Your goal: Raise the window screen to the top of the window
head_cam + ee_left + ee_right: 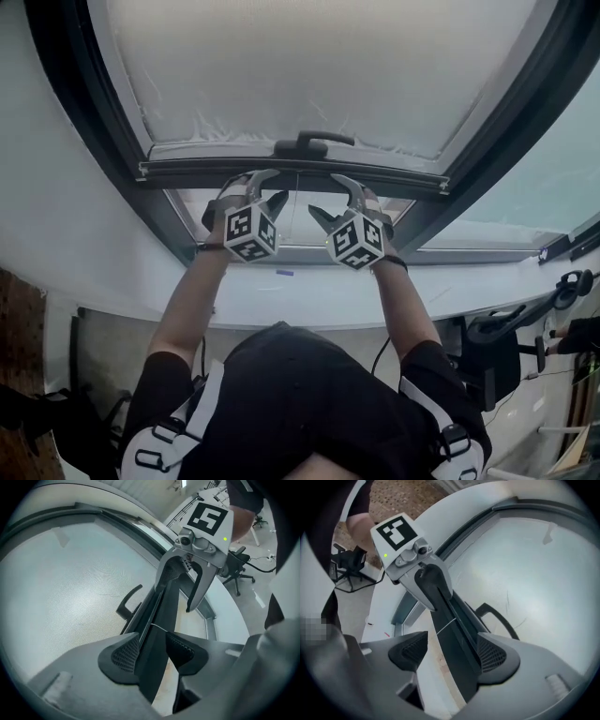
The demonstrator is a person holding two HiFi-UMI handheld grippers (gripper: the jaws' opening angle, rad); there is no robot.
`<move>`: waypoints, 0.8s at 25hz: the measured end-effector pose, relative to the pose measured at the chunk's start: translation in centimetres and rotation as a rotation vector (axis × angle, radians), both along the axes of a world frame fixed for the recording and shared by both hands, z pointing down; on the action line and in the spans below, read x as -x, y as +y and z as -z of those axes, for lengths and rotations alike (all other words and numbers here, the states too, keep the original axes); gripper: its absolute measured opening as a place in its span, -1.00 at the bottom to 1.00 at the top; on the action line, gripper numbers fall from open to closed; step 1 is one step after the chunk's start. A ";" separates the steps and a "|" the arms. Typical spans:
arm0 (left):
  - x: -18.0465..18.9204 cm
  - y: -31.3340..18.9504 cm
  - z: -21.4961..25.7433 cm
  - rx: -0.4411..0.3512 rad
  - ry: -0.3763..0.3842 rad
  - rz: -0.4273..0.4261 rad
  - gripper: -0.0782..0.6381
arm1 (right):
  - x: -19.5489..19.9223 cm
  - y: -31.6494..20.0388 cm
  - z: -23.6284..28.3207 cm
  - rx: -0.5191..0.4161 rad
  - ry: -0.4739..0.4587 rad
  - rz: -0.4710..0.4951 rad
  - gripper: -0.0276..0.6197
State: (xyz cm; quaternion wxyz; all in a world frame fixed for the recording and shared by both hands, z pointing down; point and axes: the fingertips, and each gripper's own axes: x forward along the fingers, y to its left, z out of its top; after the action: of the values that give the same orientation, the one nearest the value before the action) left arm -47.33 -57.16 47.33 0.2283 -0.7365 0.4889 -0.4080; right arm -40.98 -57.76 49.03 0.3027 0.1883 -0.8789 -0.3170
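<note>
Nearest the head camera is the person's black shirt [300, 394], with two white-edged harness straps, one over each shoulder. Two bare forearms reach forward from it, one to each gripper, over a white window sill [450, 291] that carries one small blue mark [284, 273].

There are two grippers, side by side and close together. Each bears one marker cube [251, 232] printed with black-and-white square patterns, not letters. In each gripper view, the other gripper shows one small green light [225, 539].

The left gripper [267, 192] has its jaws spread. The dark bottom bar [394, 178] of the window screen runs between the two ribbed pads. One pad lies against or just beside the bar; the other stands clear of it. The right gripper [328, 197] mirrors this: jaws spread, the same bar between them, with one pad just beside it and the other apart. Neither pair pinches the bar. A thin pale cord [161, 628] crosses the bar near the left gripper's jaws.

One black handle [314, 142] sits at the middle of the bar, just beyond the grippers. The bar lies low in the opening, with a strip of bare pane between it and the lower edge of the dark window frame [84, 122]. Beyond the bar, the pale mesh of the window screen [319, 66] fills the opening.

At the right, one black office chair [497, 347] stands on the floor.
</note>
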 end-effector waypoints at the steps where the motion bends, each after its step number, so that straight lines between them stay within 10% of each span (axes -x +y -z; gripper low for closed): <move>1: -0.1 -0.3 -0.1 0.004 -0.018 0.003 -0.27 | 0.3 -0.4 -0.5 -0.003 0.039 0.005 0.07; 14: 0.0 -2.4 -1.8 0.018 -0.330 0.044 -0.27 | 0.7 -2.3 -2.8 -0.204 0.275 0.014 0.08; 20: 0.2 -2.2 -2.0 0.068 -0.351 0.080 -0.28 | 0.6 -2.1 -2.5 -0.218 0.327 -0.021 0.08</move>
State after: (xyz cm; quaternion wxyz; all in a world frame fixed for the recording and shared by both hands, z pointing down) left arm -47.53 -59.34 49.34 0.2684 -0.6414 0.4563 -0.5553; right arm -41.57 -59.89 51.54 0.4226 0.1750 -0.7764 -0.4335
